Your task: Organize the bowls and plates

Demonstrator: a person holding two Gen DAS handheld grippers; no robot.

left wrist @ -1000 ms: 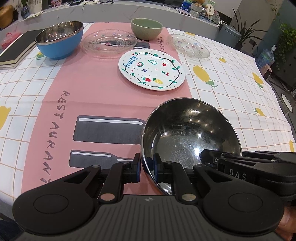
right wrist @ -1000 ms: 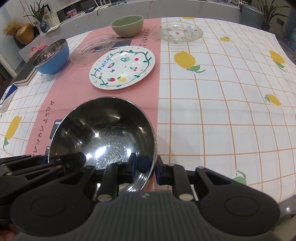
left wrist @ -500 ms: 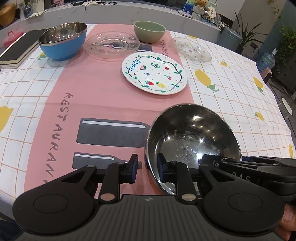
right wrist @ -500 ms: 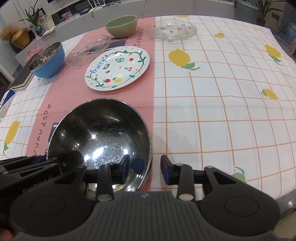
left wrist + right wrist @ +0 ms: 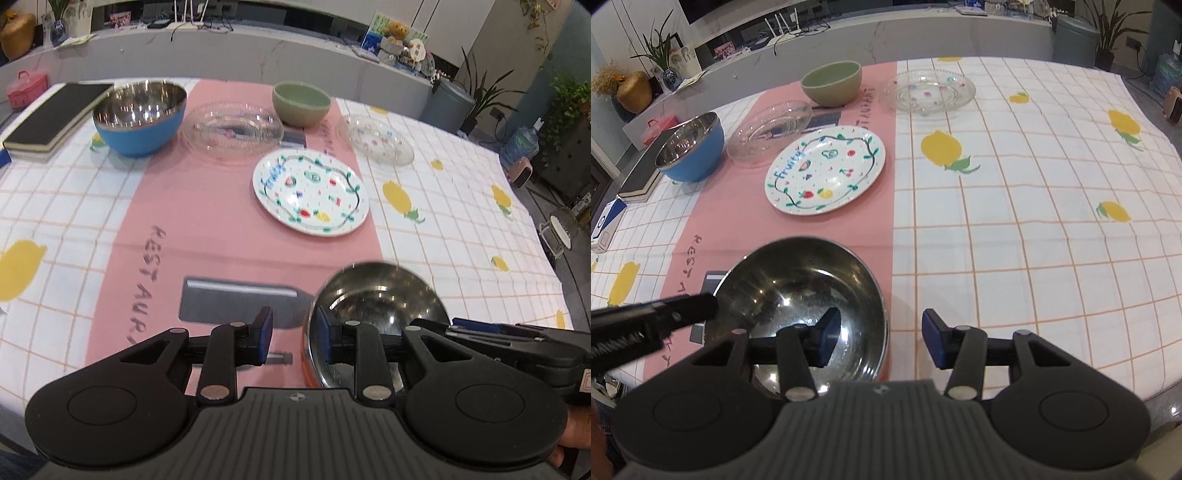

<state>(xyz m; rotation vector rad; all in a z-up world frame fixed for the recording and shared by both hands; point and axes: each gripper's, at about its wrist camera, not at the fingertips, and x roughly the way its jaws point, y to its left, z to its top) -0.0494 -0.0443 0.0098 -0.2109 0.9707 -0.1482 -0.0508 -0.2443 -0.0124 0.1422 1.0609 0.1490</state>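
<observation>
Now released: steel bowl (image 5: 801, 314) low centre of the right view on the worktop (image 5: 1034, 221), both jaws just opened, straddling its rim without pressing. Could snag that rim on withdrawal, tipping it toward the near edge.

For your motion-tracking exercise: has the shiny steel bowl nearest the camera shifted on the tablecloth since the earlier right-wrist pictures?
Cannot tell. The shiny steel bowl sits at the pink runner's right edge as before; any apparent shift may be camera motion.

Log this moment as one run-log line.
phase: release | left gripper: open, jaws just opening | right gripper: open, jaws just opening | steel bowl: on tablecloth
</observation>
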